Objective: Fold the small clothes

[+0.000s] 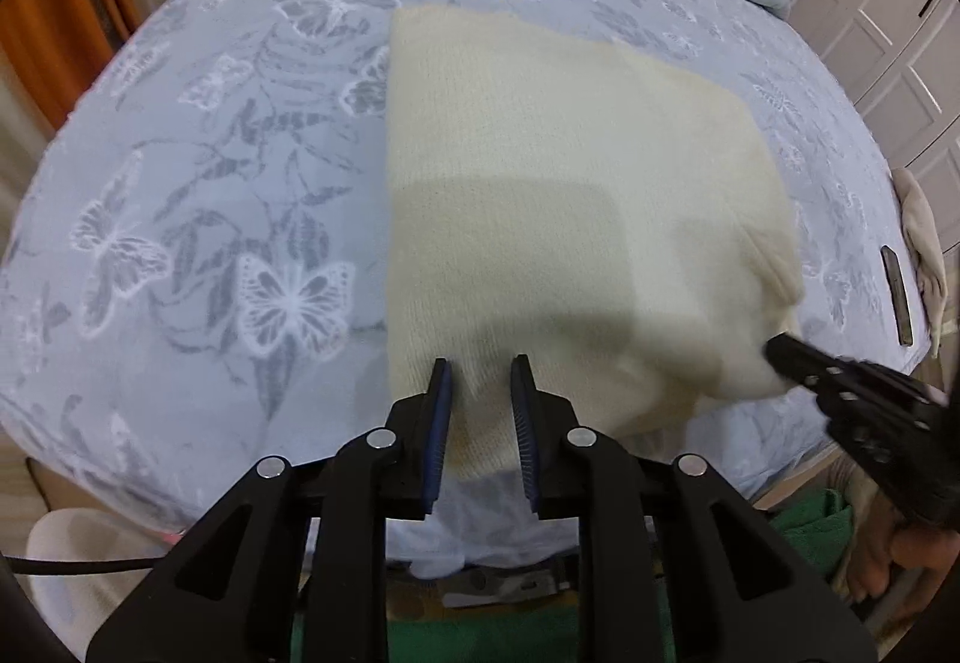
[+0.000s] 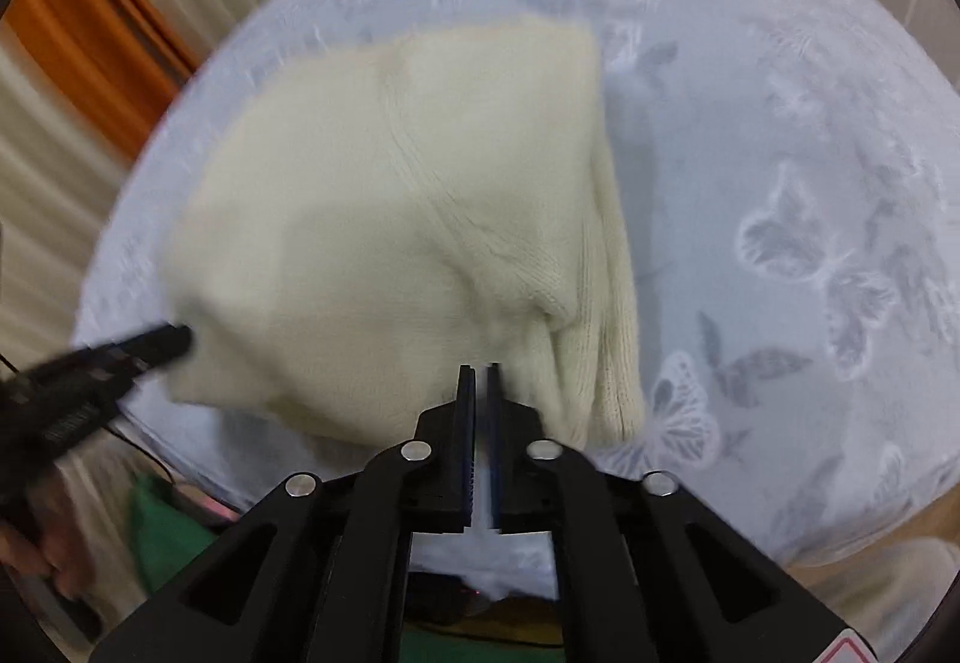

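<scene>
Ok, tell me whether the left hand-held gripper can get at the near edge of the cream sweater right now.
Probably yes. The left hand-held gripper is open, with the near edge of the cream sweater lying between its fingers and nothing in the way.

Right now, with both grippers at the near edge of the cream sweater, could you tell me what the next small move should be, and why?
Probably close the left gripper on the sweater. Its jaws stand open over the near hem, while the right gripper looks nearly shut at the near right corner, though blur hides whether it pinches knit. The sweater lies partly folded on the bedsheet, so gripping both near points should allow the next fold.
</scene>
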Demonstrator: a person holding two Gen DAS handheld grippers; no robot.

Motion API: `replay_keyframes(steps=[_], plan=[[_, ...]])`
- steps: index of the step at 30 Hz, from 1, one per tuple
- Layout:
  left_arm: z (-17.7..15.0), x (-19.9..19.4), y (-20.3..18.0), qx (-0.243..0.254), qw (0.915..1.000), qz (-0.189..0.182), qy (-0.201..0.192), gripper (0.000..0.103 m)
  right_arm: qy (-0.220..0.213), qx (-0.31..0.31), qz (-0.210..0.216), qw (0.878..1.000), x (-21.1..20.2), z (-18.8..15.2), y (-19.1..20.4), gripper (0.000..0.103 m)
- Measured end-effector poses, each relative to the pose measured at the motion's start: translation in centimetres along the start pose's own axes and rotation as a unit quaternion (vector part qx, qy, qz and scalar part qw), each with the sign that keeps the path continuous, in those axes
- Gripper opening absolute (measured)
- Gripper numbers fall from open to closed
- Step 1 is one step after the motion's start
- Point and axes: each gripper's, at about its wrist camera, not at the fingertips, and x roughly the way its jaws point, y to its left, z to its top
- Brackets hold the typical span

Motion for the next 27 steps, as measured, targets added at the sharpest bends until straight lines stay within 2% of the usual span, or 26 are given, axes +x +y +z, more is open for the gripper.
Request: replay_keyframes(steps=[2,3,4,5,6,7,9,10,12,19,20,27], plan=[[-0.2,-1.1,-0.6,-0.001,0.9999,-0.004,-0.012,0.025,-0.021,-0.001,-0.007,1.000,-1.8,-0.8,0.4,0.011],[-0.4,-1.6,-0.9,-0.003,0.9998,-0.005,-0.018,0.027,-0.030,-0.003,-0.018,0.999,-2.5,-1.3,0.5,0.016],[-0.7,-2.0,-1.2,-0.003,0.9997,-0.004,-0.023,0.033,-0.035,-0.004,-0.026,0.999,-2.7,-1.4,0.5,0.027],[-1.0,-2.6,-1.8,0.002,0.9994,0.001,-0.033,0.035,-0.043,-0.005,-0.037,0.998,-3.2,-2.1,0.4,0.035],[-1.3,-2.9,-2.1,0.007,0.9992,0.007,-0.040,0.035,-0.055,-0.006,-0.042,0.998,-3.4,-2.6,0.5,0.048],[-1.5,-3.3,-2.6,0.014,0.9987,0.016,-0.046,0.038,-0.068,-0.006,-0.047,0.997,-3.5,-2.7,0.4,0.054],[-2.2,-3.9,-3.5,0.023,0.9973,0.031,-0.063,0.054,-0.095,-0.002,-0.067,0.993,-4.3,-3.6,0.0,0.063],[-2.4,-4.2,-3.7,0.023,0.9968,0.033,-0.070,0.057,-0.101,0.003,-0.073,0.992,-4.5,-3.8,-0.3,0.067],[-2.9,-4.6,-4.2,0.021,0.9953,0.036,-0.087,0.068,-0.109,0.013,-0.079,0.991,-4.8,-4.1,-0.3,0.070],[-4.8,-5.8,-5.9,0.046,0.9881,0.056,-0.136,0.077,-0.122,0.029,-0.093,0.988,-5.1,-5.3,0.1,0.076],[-5.1,-5.9,-6.1,0.047,0.9872,0.059,-0.141,0.081,-0.121,0.029,-0.092,0.988,-5.0,-5.5,0.1,0.076],[-6.5,-5.1,-6.4,0.040,0.9835,0.081,-0.157,0.083,-0.103,0.043,-0.086,0.990,-4.0,-6.3,-0.2,0.076]])
